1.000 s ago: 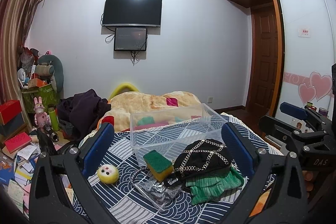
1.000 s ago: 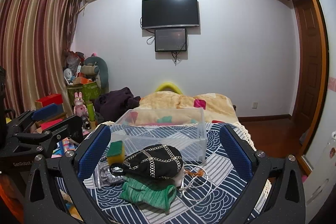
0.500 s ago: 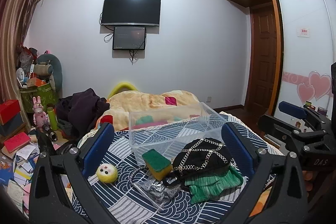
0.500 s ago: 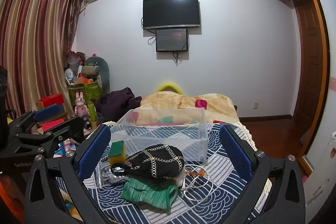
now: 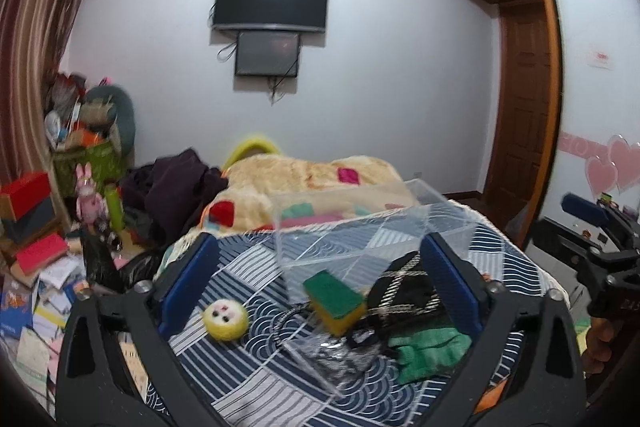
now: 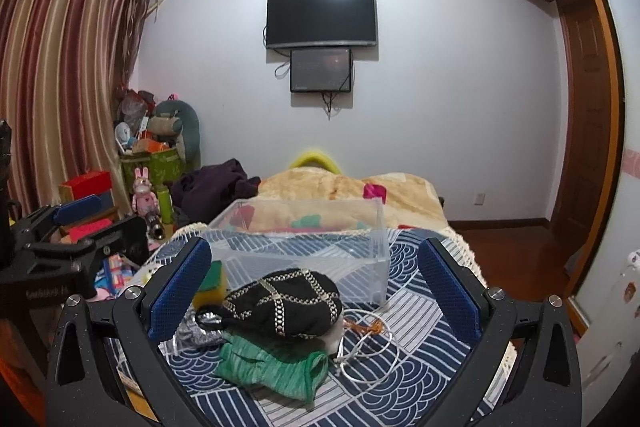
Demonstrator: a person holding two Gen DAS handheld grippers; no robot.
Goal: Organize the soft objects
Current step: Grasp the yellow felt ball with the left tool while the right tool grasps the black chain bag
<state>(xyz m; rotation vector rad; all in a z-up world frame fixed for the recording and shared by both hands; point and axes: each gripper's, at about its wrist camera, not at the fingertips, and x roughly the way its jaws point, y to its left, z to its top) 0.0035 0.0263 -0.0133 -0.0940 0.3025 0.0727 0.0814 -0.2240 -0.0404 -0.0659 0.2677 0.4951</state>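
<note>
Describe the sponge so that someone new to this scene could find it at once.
Start at the clear bin on the blue patterned bedspread. Against its near-left corner sits the sponge, left of the black hat. It is the only block-shaped item: green top, yellow underside.

Bed bears clear bin, sponge, green cloth

A clear plastic box is sitting upright and open on the bed. In front of it, a black hat with pale chain trim is lying over a crumpled green cloth. A green-and-yellow sponge is leaning beside the hat; a yellow ball is lying apart, left.
</note>
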